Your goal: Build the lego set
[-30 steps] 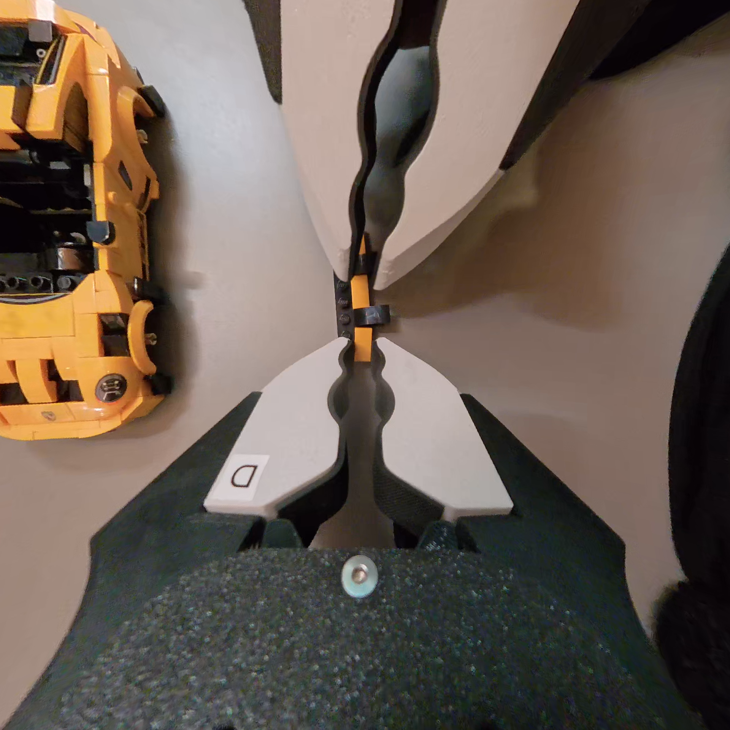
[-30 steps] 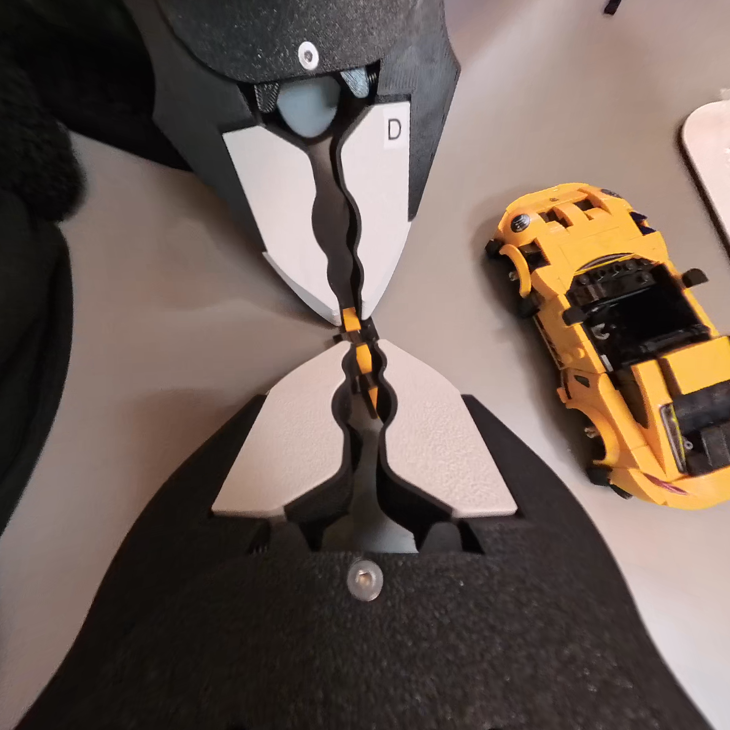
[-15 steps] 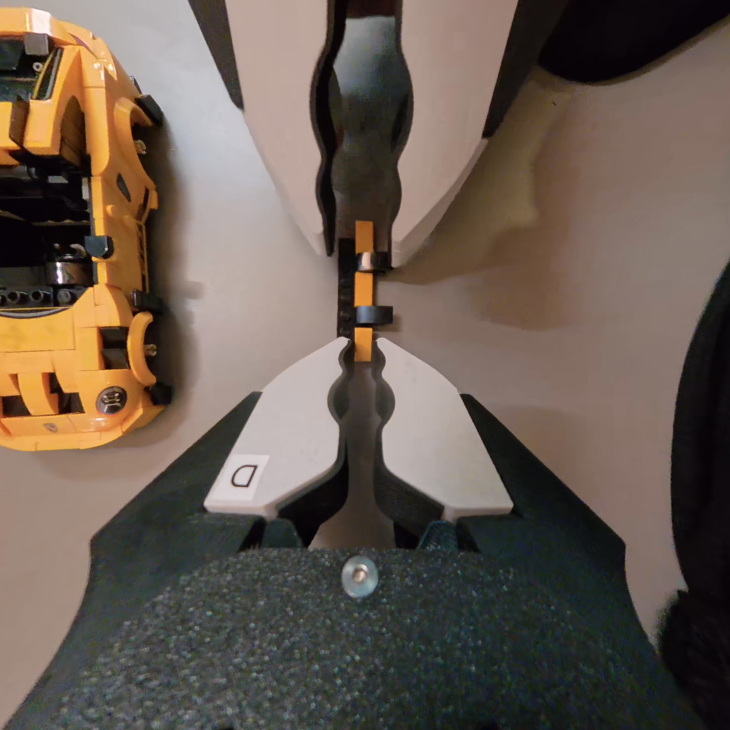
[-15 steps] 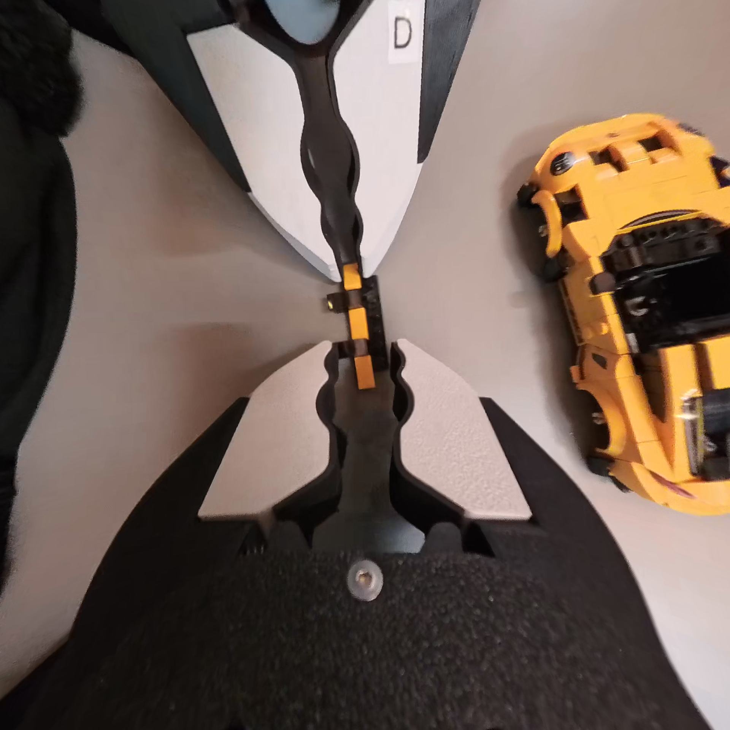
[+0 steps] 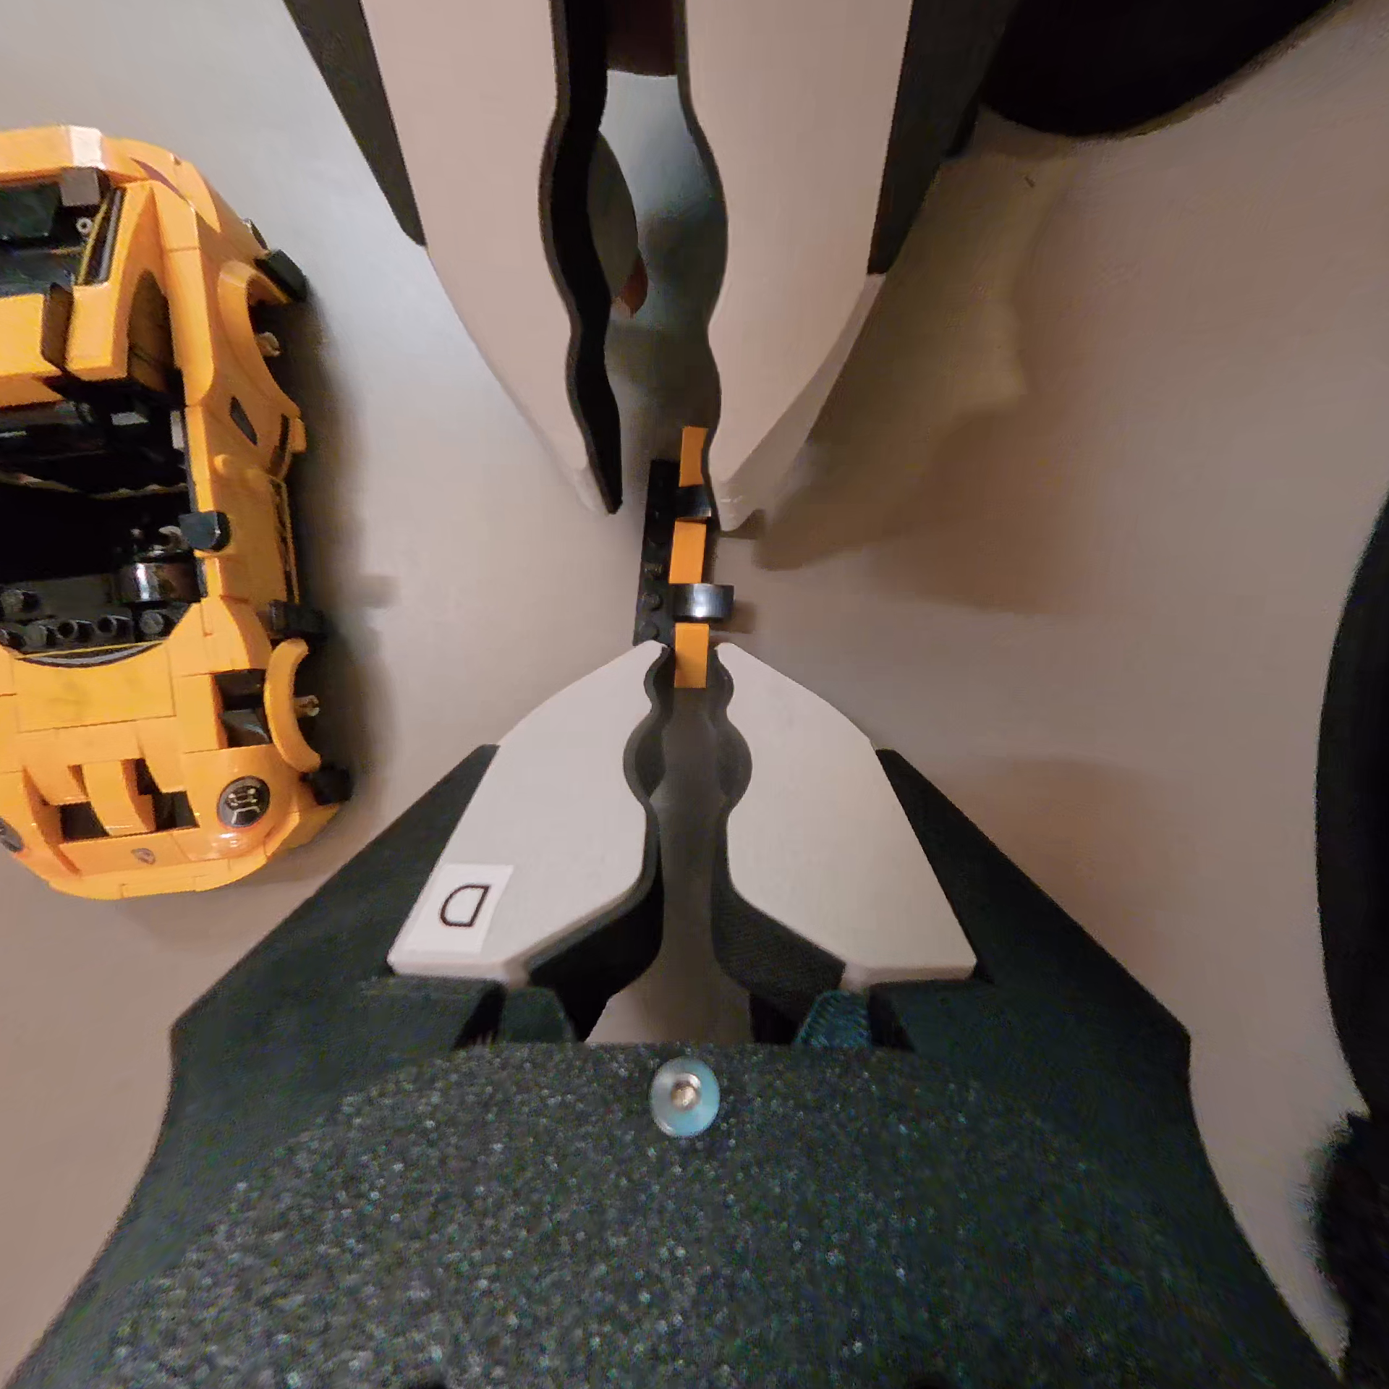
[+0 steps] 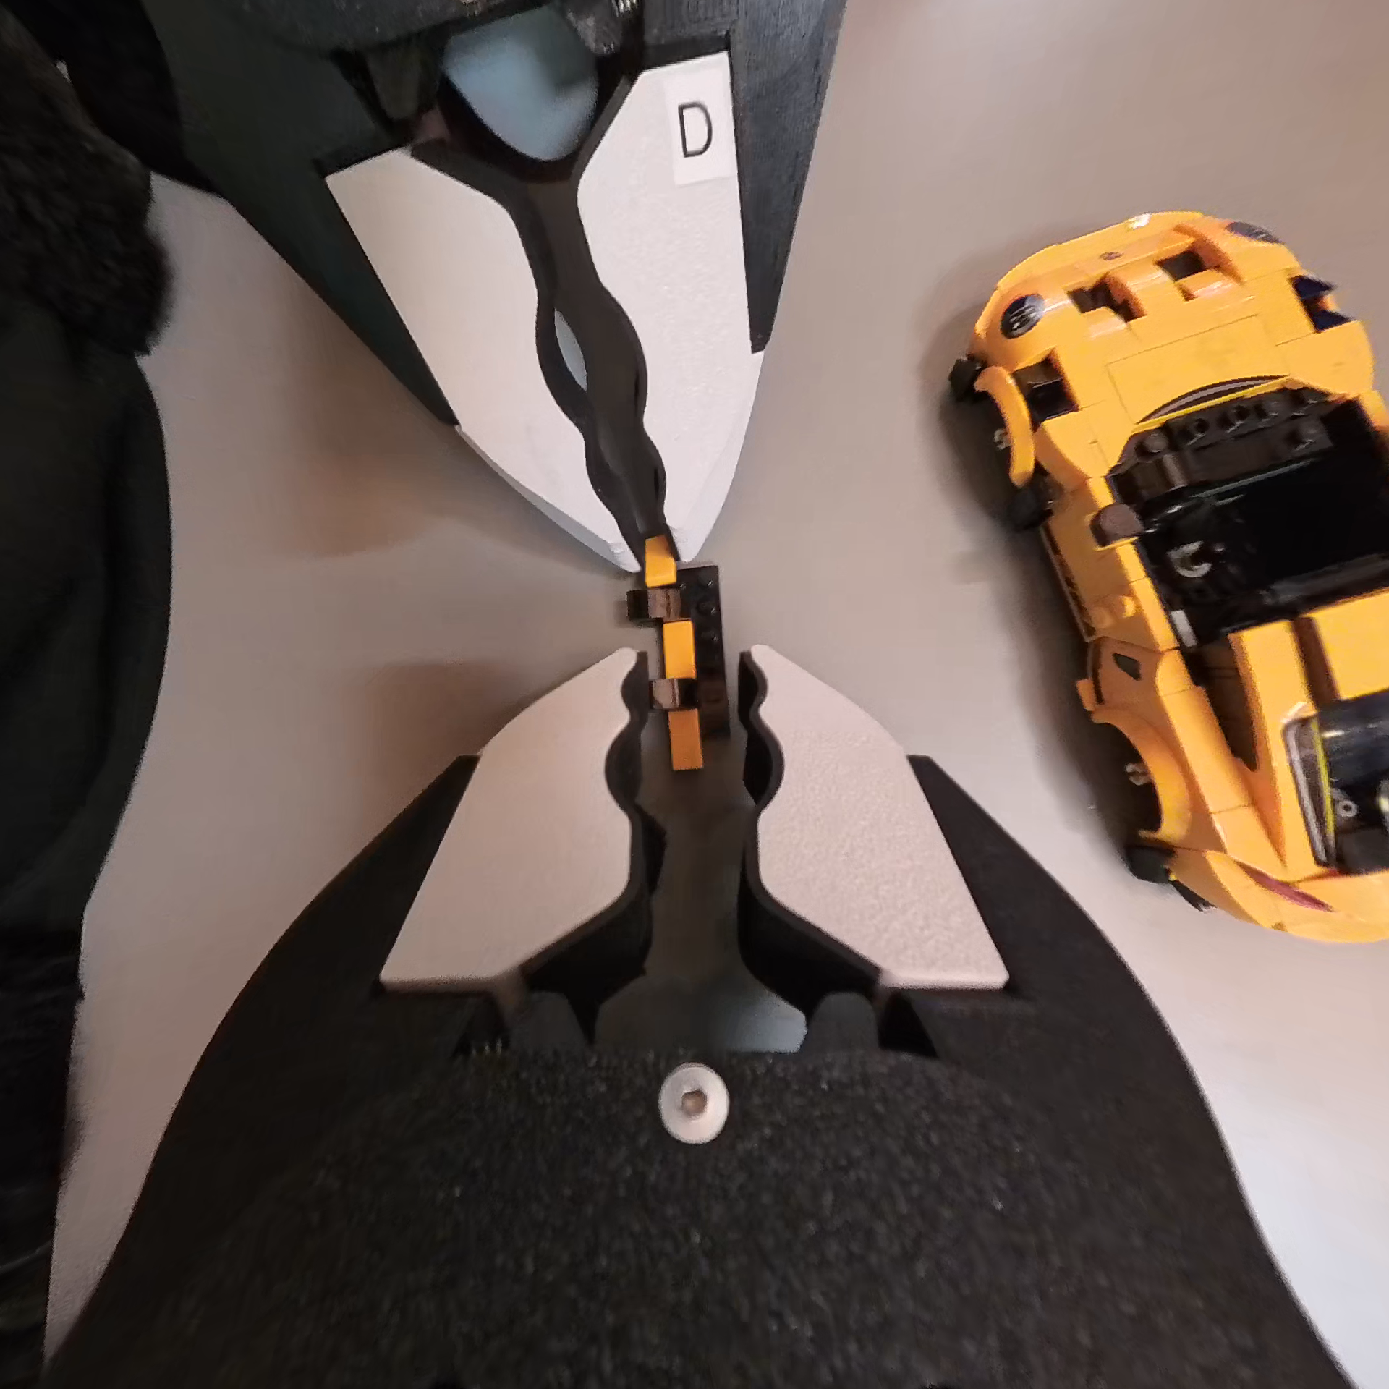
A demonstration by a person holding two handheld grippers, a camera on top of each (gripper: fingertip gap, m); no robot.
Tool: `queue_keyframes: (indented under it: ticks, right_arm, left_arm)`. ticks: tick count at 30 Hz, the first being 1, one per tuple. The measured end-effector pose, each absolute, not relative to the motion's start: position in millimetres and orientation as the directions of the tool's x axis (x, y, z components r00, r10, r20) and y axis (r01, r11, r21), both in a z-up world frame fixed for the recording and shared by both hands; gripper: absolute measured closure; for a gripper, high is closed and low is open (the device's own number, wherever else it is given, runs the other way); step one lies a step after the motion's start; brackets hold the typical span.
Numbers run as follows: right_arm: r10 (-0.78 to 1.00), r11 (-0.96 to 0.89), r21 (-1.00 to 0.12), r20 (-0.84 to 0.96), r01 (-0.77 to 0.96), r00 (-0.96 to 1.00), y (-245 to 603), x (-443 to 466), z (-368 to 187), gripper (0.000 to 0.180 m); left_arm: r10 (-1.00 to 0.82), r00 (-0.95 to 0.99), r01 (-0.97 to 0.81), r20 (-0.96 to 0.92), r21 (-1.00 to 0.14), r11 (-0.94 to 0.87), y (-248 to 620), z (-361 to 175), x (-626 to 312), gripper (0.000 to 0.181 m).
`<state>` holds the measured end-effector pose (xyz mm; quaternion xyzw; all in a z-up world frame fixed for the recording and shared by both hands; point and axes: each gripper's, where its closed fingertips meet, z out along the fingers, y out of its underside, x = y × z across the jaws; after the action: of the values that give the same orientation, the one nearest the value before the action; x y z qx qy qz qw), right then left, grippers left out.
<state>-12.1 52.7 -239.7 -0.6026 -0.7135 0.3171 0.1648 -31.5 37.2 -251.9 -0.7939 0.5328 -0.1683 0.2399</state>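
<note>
Since a second before, the right tongs (image 6: 691, 661) had let go of the small piece and spread apart, where earlier both pairs had pinched it between them. On the pale grey counter (image 5: 466, 376) the yellow lego car (image 6: 1202, 556) lay well off to one side, its black interior open on top; in the left wrist view the car (image 5: 135, 511) sat at the left edge. Facing each other tip to tip, the two pairs of tongs met over the bare counter. The left tongs (image 5: 688, 654) were narrow, closed on the near end of the orange-and-black lego strip (image 5: 680, 556). That strip (image 6: 688, 661) reached across into the gap of the right tongs, which stood parted on either side of its far end; whether they touched it I could not tell.
</note>
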Motion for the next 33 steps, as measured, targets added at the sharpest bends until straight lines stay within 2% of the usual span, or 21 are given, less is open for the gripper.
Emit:
queue_keyframes:
  ticks: [15, 23, 33]
  right_arm:
    - [0.970, 0.113, -0.714, -0.071, 0.691, -0.232, 47, -31, -236, 0.180]
    - [0.965, 0.154, -0.663, -0.058, 0.732, -0.255, 44, -32, -248, 0.180]
    - [0.966, 0.055, -0.594, -0.171, 0.802, -0.192, 46, -28, -251, 0.180]
  left_arm:
    - [-0.935, 0.356, -0.788, -0.005, -0.540, -0.297, 43, -255, -30, 0.173]
    - [-0.943, 0.331, -0.786, -0.013, -0.557, -0.269, 43, -255, -28, 0.173]
    - [-0.955, 0.294, -0.788, -0.047, -0.577, -0.215, 47, -255, -29, 0.170]
